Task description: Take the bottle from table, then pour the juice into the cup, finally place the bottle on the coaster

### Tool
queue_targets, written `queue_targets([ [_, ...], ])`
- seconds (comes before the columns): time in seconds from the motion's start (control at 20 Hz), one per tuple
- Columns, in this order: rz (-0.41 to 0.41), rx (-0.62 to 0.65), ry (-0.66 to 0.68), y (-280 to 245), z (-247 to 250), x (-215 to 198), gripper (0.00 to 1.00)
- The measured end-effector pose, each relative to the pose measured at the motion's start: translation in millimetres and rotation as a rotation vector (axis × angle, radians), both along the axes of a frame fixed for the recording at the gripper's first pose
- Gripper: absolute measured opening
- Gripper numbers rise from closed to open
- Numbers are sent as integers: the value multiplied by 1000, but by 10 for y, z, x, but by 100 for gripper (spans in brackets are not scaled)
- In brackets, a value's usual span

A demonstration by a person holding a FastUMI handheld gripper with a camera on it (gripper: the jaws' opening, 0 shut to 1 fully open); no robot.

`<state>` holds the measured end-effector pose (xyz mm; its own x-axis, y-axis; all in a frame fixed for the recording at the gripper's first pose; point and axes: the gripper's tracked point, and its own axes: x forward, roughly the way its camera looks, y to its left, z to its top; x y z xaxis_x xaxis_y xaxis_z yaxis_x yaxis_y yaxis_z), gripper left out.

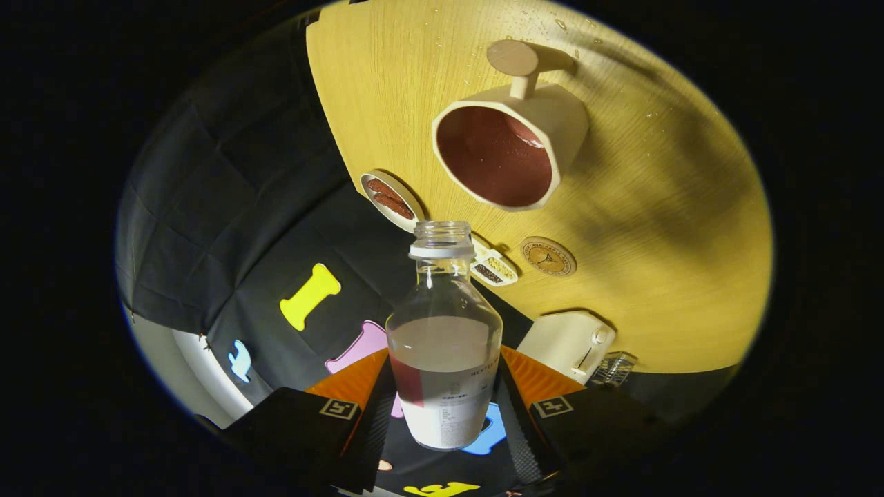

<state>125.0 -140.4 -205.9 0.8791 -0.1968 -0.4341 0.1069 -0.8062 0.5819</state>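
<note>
While the hand-held gripper (443, 397) clamps the bottle (444, 338) between its fingers, the cup (507, 148) lies beyond.

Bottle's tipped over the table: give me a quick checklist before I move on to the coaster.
1. Grip: gripper jaws pressed on both sides of the bottle: ok.
2. Cap off, mouth open: ok.
3. Cup holds dark liquid: ok.
4. Juice still left in the bottle, so level it before travelling: not ok.
5. Coaster bare, beside the cup on the table: ok.
6. Path past the small dishes: cannot tell.
</note>
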Motion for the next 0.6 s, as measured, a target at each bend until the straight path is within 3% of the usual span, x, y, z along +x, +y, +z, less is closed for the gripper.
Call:
queue_targets([
  [0.15, 129, -115, 46, 110, -110, -17, 76],
  [0.6, 513, -669, 224, 331, -395, -202, 76],
])
